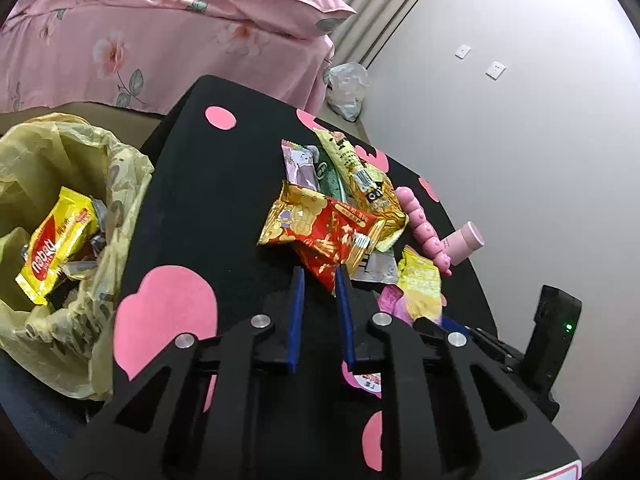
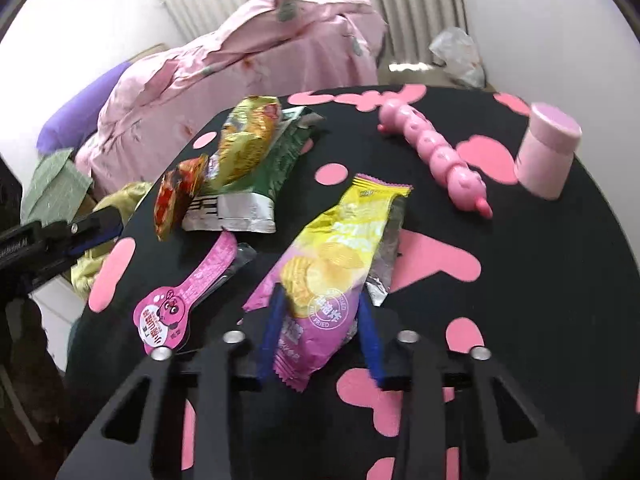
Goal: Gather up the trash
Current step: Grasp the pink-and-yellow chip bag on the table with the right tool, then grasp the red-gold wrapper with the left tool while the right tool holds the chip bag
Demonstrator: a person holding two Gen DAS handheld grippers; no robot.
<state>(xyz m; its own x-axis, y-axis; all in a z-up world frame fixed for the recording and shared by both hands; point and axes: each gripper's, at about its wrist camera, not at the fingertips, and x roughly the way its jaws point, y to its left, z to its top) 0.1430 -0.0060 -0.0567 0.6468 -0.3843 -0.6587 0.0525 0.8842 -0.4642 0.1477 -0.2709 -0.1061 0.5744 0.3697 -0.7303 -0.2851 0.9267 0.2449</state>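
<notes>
Nearest the left wrist camera, the left tongs (image 1: 319, 280) are closed on a lower corner of the red and gold snack wrapper (image 1: 320, 232), whose far end lies against the heap of wrappers on the black surface (image 1: 208, 184) with pink shapes. Nearest the right wrist camera, the right tongs (image 2: 320, 312) grip the near end of a yellow and purple chip bag (image 2: 332, 264), the blue fingers (image 2: 272, 328) pressing its sides; the bag's lower end hides the gap between them. Beneath the red wrapper a green packet (image 1: 330, 182) and a yellow-green one (image 1: 352, 168) are mostly covered, so their print cannot be read. A pink lollipop-shaped wrapper (image 2: 188, 300) lies just beside the chip bag. Further off lie a pink segmented caterpillar toy (image 2: 436, 152) and a pink capped bottle (image 2: 548, 152). To the left of the surface, a yellow-lined trash bag (image 1: 80, 184) holds a yellow wafer packet (image 1: 56, 240); its other contents are too crumpled to tell. The pink floral bed (image 1: 120, 40) is cut off at the frame edge.
</notes>
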